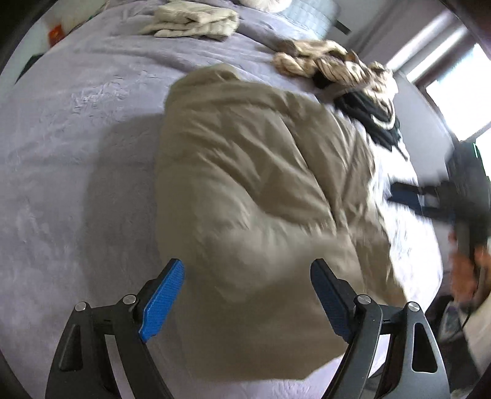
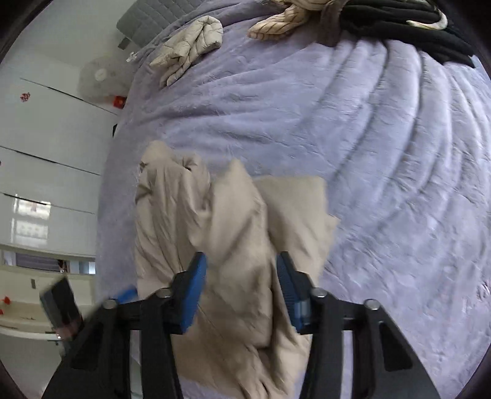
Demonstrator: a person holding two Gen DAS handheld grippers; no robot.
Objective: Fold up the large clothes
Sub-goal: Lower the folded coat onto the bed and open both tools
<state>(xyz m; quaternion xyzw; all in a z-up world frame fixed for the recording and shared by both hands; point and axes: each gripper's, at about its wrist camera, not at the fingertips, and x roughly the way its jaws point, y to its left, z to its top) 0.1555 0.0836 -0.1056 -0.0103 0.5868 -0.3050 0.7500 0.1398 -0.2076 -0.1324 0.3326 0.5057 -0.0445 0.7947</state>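
A large beige padded garment lies crumpled on a lilac bed cover. My left gripper hangs open just above its near end, blue pads wide apart and nothing pinched. In the right wrist view the same garment bunches into a raised fold that fills the gap of my right gripper, with both blue pads against the cloth. From the left wrist view, the right gripper is a dark blur at the garment's right side, with a hand below it.
A folded cream quilted jacket lies at the far end of the bed. A striped cream knit and a black garment are heaped at the far right. White wardrobe doors stand beyond the bed's left edge, and there is a window at the right.
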